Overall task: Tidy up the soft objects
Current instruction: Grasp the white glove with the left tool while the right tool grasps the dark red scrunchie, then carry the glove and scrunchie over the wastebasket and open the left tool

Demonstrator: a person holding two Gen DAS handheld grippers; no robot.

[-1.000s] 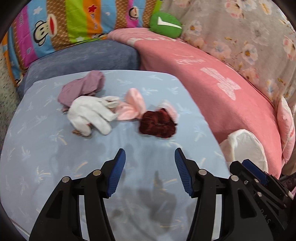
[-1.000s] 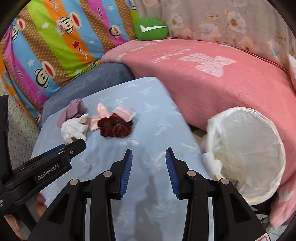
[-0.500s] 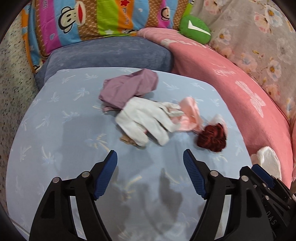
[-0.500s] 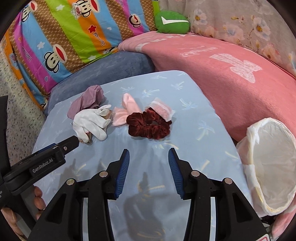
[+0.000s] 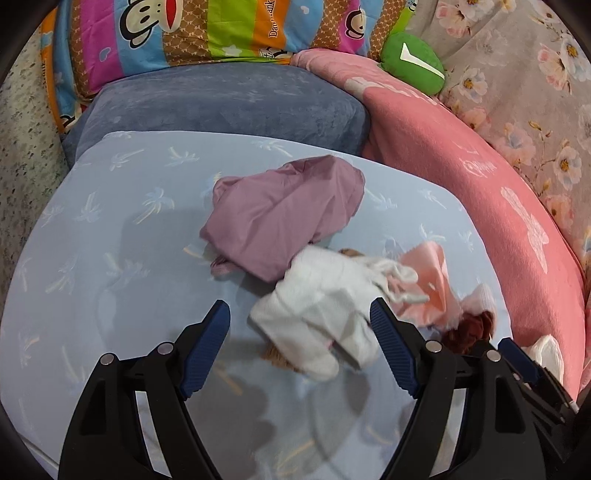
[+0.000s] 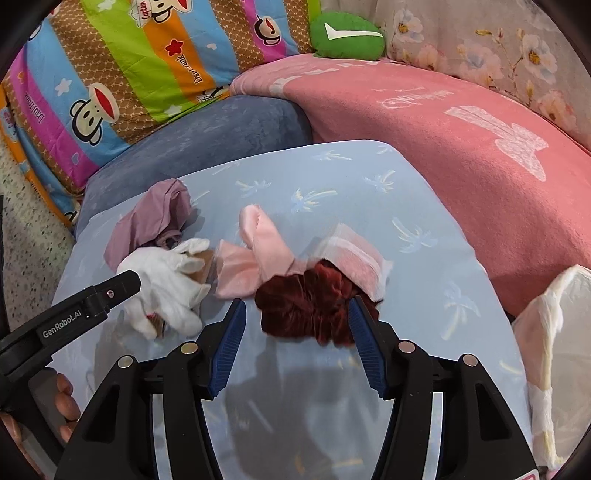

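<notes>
On the light blue cushion lies a small heap of soft things. A white glove sits between the spread fingertips of my left gripper, whose jaws are opening; the pads do not press on it. A purple cloth lies just behind the glove, and a pink cloth to its right. In the right wrist view, a dark red scrunchie lies between the tips of my right gripper, whose jaws are also opening, untouched by the pads. A pink and white sock pokes out behind it.
A white bag-lined bin stands off the cushion's right edge. A pink blanket, a grey-blue cushion, a striped monkey-print pillow and a green plush ring the back. A hand holds the left gripper.
Both grippers moved forward and down toward the heap, and their jaws spread wider. The glove now sits between the left tips, the scrunchie between the right tips.
</notes>
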